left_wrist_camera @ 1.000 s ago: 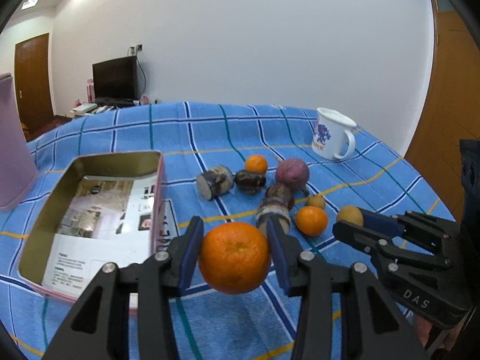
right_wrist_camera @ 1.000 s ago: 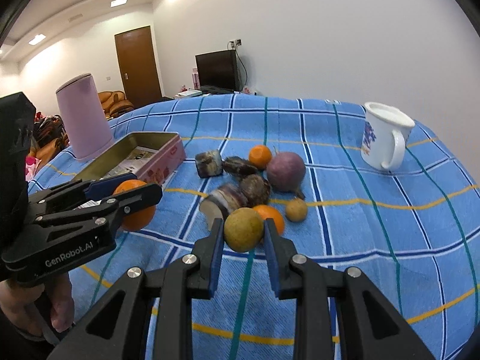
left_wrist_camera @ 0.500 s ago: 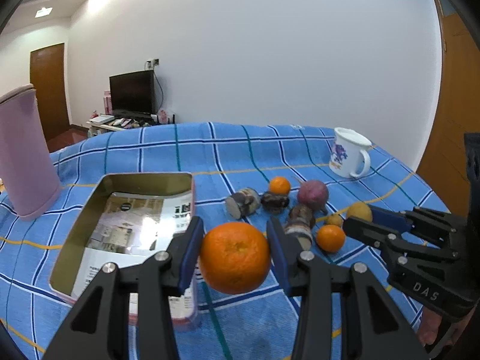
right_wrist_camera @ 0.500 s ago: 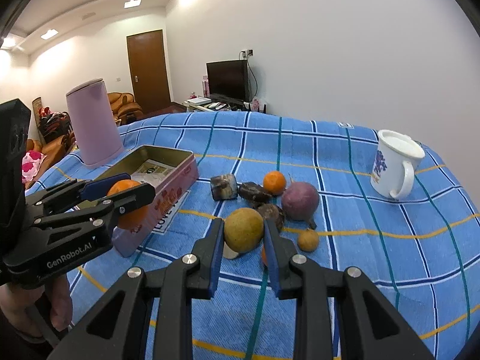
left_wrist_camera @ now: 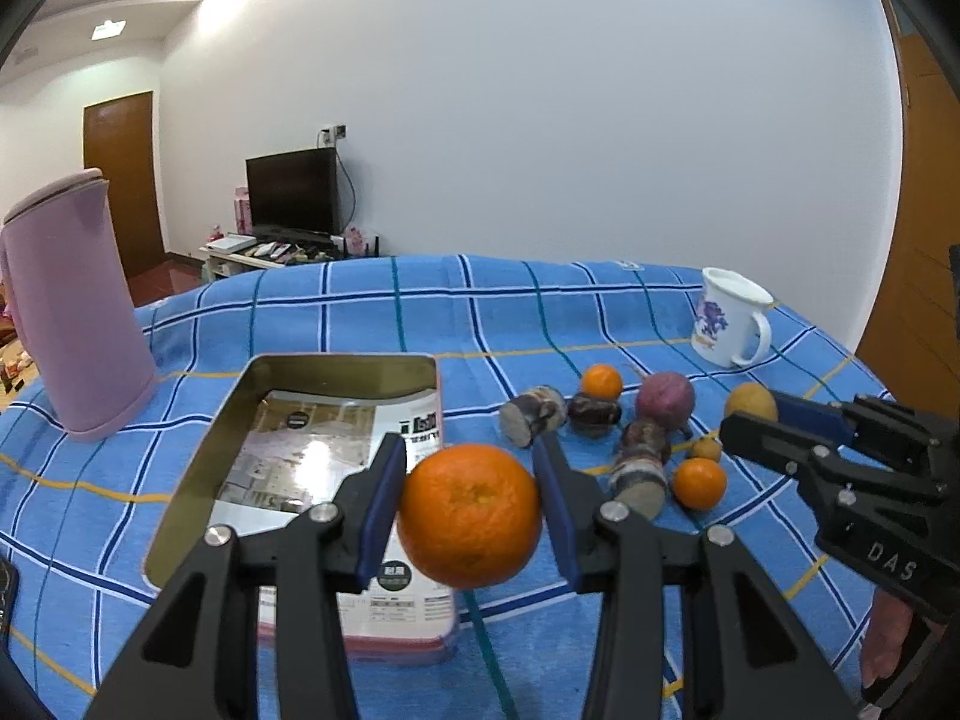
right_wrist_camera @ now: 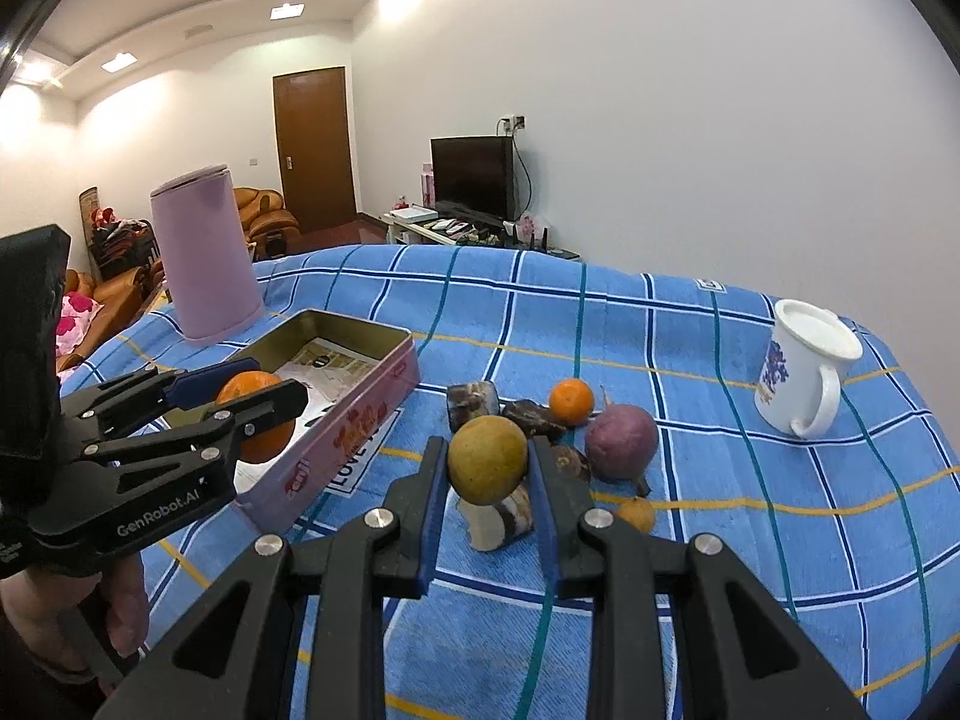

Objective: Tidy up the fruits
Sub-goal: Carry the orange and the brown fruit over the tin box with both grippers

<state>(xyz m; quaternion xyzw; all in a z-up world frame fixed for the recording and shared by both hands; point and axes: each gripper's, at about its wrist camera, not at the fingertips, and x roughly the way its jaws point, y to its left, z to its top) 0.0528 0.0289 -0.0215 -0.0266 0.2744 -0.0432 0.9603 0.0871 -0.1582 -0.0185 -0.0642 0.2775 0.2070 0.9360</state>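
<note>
I hold one fruit in each claw above the bench

My left claw (left_wrist_camera: 471, 513) pinches a large orange (left_wrist_camera: 470, 516) over the near end of the open pink tin (right_wrist_camera: 360, 420), whose side reads "LOVE"; my right claw (right_wrist_camera: 487, 471) pinches a yellow-green fruit (right_wrist_camera: 487, 459) above the loose pile of fruit (left_wrist_camera: 636, 438) on the blue checked cloth (left_wrist_camera: 540, 312). The claw bodies read "GenRobot.AI" and "DAS"
</note>
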